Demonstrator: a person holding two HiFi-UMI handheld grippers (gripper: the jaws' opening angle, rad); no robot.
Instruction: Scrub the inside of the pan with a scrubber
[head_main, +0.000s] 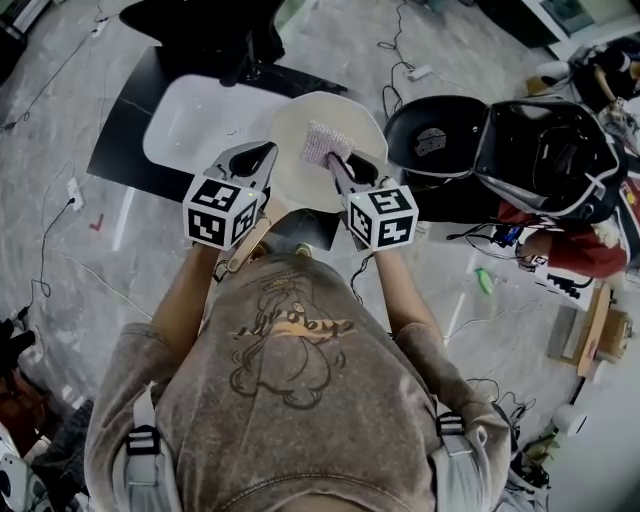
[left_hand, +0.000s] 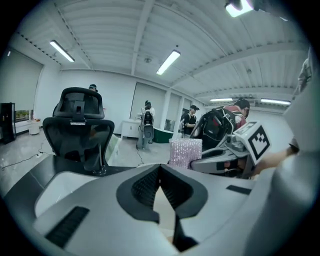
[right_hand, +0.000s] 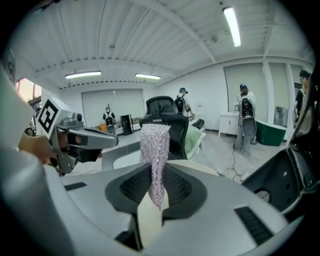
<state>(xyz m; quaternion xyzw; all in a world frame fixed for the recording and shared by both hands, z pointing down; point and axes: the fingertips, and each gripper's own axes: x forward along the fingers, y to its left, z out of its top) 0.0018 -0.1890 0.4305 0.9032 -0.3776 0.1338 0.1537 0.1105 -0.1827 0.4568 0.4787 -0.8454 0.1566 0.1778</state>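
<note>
A round cream pan (head_main: 305, 185) lies at the near edge of the black table (head_main: 120, 140), its wooden handle (head_main: 243, 250) pointing toward me. My right gripper (head_main: 335, 160) hovers over the pan, shut on a sparkly pink scrubber (head_main: 325, 143) that sticks up from between its pads (right_hand: 155, 150). My left gripper (head_main: 268, 152) is above the pan's left rim with its jaws closed together and nothing between them (left_hand: 161, 172). From the left gripper view the scrubber (left_hand: 185, 151) and the right gripper (left_hand: 200, 162) show to the right. Only a cream sliver of the pan (right_hand: 200, 167) shows behind the right jaws.
A white basin-like tray (head_main: 200, 120) sits on the table left of the pan. A black office chair (head_main: 215, 30) stands behind the table. A second black chair and an open black bag (head_main: 540, 150) are at the right. Cables run over the floor, and several people stand far off.
</note>
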